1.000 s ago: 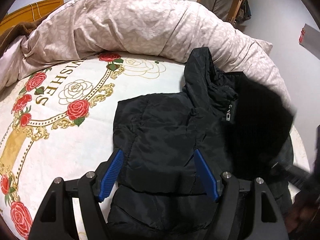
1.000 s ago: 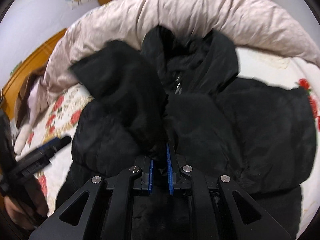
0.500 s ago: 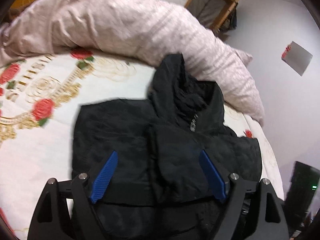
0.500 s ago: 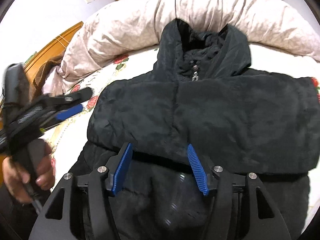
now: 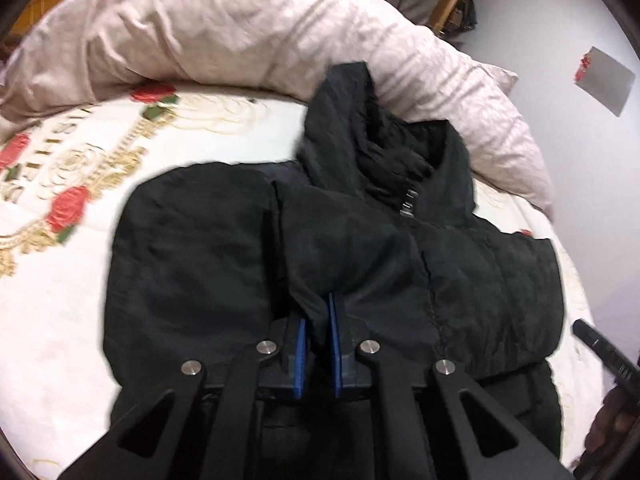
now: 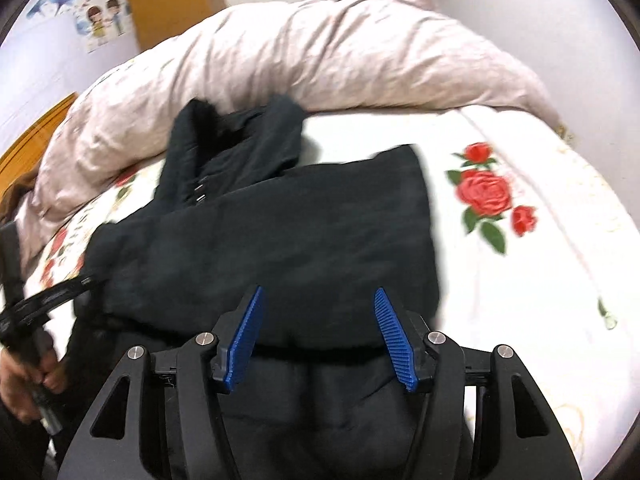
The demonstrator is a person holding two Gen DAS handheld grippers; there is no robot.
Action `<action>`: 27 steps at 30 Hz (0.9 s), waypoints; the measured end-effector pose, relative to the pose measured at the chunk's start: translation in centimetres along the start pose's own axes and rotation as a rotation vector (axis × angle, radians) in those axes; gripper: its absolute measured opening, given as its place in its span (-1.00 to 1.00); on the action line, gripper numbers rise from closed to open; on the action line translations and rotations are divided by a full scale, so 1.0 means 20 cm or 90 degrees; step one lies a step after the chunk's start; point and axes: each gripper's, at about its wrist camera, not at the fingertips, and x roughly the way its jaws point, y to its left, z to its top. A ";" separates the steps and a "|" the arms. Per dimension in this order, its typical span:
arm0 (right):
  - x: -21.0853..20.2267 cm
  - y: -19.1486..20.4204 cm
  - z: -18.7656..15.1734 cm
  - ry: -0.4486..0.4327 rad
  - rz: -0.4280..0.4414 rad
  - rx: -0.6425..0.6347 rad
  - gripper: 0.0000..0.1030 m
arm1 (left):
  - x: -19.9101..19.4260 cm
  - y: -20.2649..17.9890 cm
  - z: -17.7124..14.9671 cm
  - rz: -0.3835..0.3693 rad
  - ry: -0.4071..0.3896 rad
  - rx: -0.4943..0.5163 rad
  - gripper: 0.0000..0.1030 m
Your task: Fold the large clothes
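A black hooded puffer jacket (image 5: 460,272) lies on the bed with both sleeves folded across its chest and the hood toward the duvet. My left gripper (image 5: 317,322) is shut on the lower edge of the folded sleeve near the jacket's middle. The jacket also fills the right wrist view (image 6: 300,240). My right gripper (image 6: 318,334) is open and empty, hovering over the jacket's right half near the folded sleeve's lower edge. The left gripper (image 6: 86,280) shows at the left edge of the right wrist view.
The bed has a white sheet with red roses (image 6: 484,192) and gold print (image 5: 100,168). A rolled pink duvet (image 5: 240,28) lies along the far side behind the hood. A wooden headboard (image 6: 36,136) stands at the left.
My left gripper went from open to shut on the folded sleeve's edge. My right gripper let go of the sleeve, opened, and shifted to the jacket's right side.
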 end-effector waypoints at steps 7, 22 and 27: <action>0.34 -0.05 0.11 0.033 -0.029 -0.005 -0.44 | 0.06 0.05 -0.02 0.033 0.010 0.007 -0.78; 0.25 -0.15 0.19 -0.004 -0.007 0.007 -0.44 | -0.11 0.05 -0.02 0.084 -0.025 0.045 -0.44; 0.37 -0.28 0.28 0.004 -0.025 0.015 -0.44 | -0.19 0.00 0.08 0.074 -0.071 0.031 -0.31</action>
